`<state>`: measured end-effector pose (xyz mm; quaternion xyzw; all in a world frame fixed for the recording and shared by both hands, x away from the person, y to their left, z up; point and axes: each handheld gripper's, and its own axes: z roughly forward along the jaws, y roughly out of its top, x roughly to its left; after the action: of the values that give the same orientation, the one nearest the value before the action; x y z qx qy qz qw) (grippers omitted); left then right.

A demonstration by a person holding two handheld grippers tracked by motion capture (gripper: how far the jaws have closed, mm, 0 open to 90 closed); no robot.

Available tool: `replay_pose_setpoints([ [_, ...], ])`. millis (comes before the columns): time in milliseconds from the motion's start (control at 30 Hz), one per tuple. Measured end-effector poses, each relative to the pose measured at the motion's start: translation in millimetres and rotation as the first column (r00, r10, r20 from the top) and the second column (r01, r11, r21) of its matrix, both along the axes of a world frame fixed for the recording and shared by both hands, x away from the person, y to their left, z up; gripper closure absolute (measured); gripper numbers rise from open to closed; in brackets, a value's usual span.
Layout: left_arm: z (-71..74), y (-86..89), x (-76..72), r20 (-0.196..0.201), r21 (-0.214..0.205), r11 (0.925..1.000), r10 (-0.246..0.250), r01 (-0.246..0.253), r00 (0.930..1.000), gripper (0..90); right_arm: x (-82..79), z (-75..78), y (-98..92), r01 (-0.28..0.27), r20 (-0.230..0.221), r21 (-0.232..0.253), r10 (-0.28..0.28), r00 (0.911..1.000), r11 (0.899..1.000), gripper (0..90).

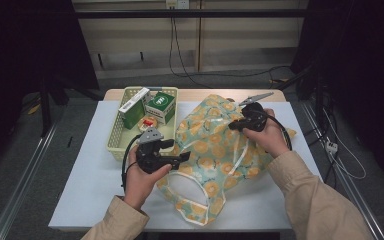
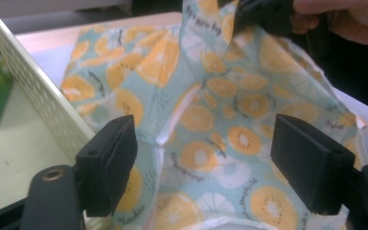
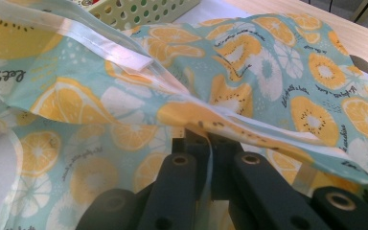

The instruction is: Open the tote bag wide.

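Observation:
A teal cloth bag [image 1: 215,145] printed with orange slices lies crumpled on the white table cover. My right gripper [image 1: 235,123] is at its far right side, shut on a fold of the bag's white-trimmed edge [image 3: 206,143] and holding it up. My left gripper [image 1: 177,151] is at the bag's left side, next to the basket. In the left gripper view its jaws [image 2: 203,163] stand wide apart and open, with the bag's fabric [image 2: 220,110] beyond them and nothing pressed between the pads. The bag's white handle loop [image 1: 192,192] lies toward the front edge.
A pale green perforated basket [image 1: 115,137] stands left of the bag. It holds a green box [image 1: 161,106], a white and green box [image 1: 132,105] and a small red and white item [image 1: 148,121]. Bare white table cover [image 1: 90,190] lies at the front left.

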<state>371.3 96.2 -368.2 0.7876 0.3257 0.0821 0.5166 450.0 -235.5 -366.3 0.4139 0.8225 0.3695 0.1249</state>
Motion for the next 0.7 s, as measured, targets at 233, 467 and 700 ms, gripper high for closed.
replay_pose_setpoints([
  [233,8.4,14.4,16.7,0.033,0.025,0.9996,0.016,-0.017,0.9993,10.4,0.8,0.5,-2.5,0.010,-0.004,0.016,-0.010,0.9999,1.000,90.0],
  [467,13.2,34.8,37.7,0.031,0.019,0.9985,0.051,-0.052,0.9982,6.8,0.0,3.8,-3.7,0.009,-0.003,0.022,-0.009,1.0000,1.000,90.0],
  [700,15.0,43.2,56.7,0.053,0.032,0.9976,0.060,-0.062,0.9968,6.8,0.2,2.5,-3.4,0.006,-0.008,0.032,-0.006,0.9999,0.999,90.0],
])
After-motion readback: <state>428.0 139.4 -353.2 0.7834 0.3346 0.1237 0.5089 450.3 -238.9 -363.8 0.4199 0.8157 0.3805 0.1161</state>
